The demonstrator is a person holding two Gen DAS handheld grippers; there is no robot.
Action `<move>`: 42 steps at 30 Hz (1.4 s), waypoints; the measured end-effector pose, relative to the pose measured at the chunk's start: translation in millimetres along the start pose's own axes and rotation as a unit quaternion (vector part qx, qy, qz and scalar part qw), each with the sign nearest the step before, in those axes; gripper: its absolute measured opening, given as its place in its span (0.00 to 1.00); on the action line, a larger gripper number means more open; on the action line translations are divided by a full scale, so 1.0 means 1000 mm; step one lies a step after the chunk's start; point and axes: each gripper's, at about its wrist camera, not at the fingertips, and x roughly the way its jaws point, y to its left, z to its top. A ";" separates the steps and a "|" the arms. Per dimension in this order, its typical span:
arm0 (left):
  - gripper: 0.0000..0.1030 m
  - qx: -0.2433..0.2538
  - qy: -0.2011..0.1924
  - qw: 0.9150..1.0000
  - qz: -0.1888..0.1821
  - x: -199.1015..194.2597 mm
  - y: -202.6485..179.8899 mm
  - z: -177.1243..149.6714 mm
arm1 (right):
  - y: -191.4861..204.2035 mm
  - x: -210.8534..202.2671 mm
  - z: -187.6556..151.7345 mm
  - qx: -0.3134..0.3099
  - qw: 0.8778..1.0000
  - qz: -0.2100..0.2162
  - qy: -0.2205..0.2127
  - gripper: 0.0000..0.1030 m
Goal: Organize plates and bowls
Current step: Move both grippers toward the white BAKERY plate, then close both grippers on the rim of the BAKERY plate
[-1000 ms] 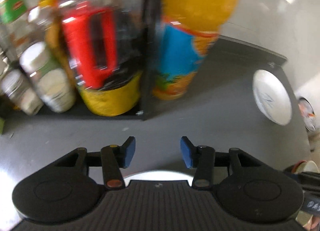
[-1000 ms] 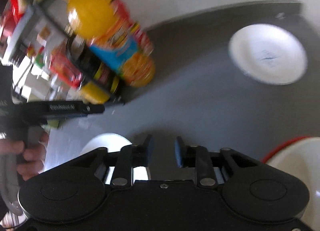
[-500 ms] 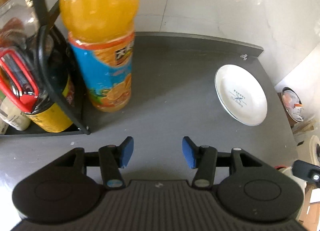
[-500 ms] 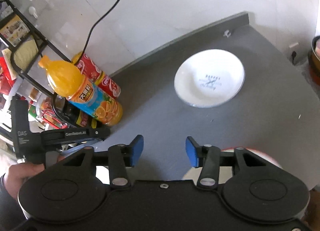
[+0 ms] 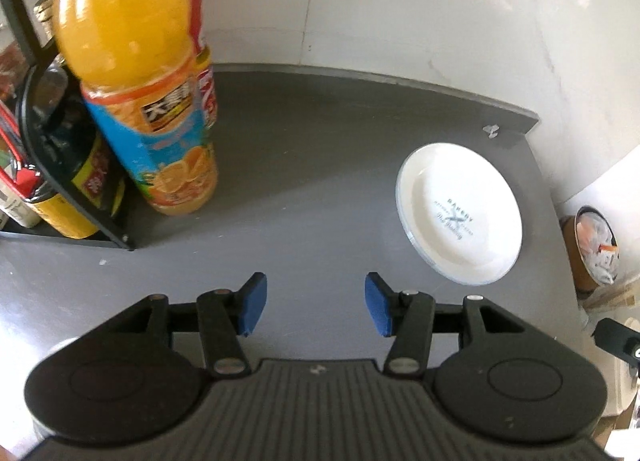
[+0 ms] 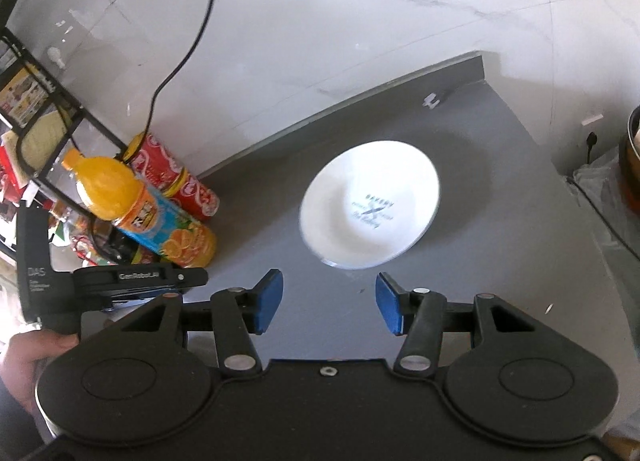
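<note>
Hovering over the grey surface (image 5: 320, 189), the left gripper (image 5: 314, 305) has its fingers spread, empty; orange juice bottle (image 5: 140, 101) ahead-left, white plate (image 5: 460, 213) ahead-right. Right gripper (image 6: 329, 303) also released, plate (image 6: 370, 213) just beyond its fingers.

The left gripper (image 5: 312, 303) occupies the lower centre of the frame, blue pads spread apart, nothing between them. A white plate (image 5: 460, 215) lies flat on the grey countertop (image 5: 312, 165) at right. An orange juice bottle (image 5: 140, 81) stands upright at upper left, beside a black wire rack (image 5: 52, 165).
</note>
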 end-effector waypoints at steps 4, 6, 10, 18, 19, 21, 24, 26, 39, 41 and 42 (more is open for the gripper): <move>0.51 -0.009 -0.001 1.000 -0.003 0.008 -0.019 0.004 | -0.015 0.006 0.013 -0.006 1.000 0.007 0.000 0.50; 0.51 -0.011 -0.001 1.000 0.002 0.013 -0.026 0.005 | -0.022 0.009 0.019 -0.012 1.000 0.006 0.000 0.50; 0.51 -0.016 -0.005 1.000 0.008 0.026 -0.038 0.009 | -0.036 0.022 0.030 -0.018 1.000 0.005 0.003 0.50; 0.51 -0.024 -0.002 0.999 0.022 0.057 -0.056 0.020 | -0.061 0.062 0.045 -0.029 0.999 -0.024 0.009 0.50; 0.50 -0.024 -0.002 0.999 0.022 0.061 -0.058 0.022 | -0.063 0.067 0.045 -0.031 0.999 -0.029 0.010 0.50; 0.50 -0.028 0.002 0.999 0.020 0.069 -0.061 0.024 | -0.068 0.079 0.046 -0.033 0.999 -0.029 0.013 0.50; 0.46 -0.035 0.008 0.999 0.017 0.082 -0.063 0.028 | -0.073 0.095 0.047 -0.039 0.999 -0.026 0.023 0.50; 0.46 -0.034 0.006 0.999 0.018 0.087 -0.066 0.030 | -0.075 0.103 0.047 -0.046 0.998 -0.025 0.027 0.50; 0.41 -0.055 0.020 0.998 0.030 0.125 -0.071 0.039 | -0.108 0.144 0.052 0.011 0.998 -0.023 0.064 0.36; 0.38 -0.061 0.018 0.998 0.027 0.129 -0.072 0.040 | -0.112 0.148 0.053 0.023 0.997 -0.017 0.066 0.34; 0.34 -0.064 0.014 0.998 0.024 0.131 -0.072 0.040 | -0.114 0.148 0.055 0.026 0.997 -0.014 0.064 0.34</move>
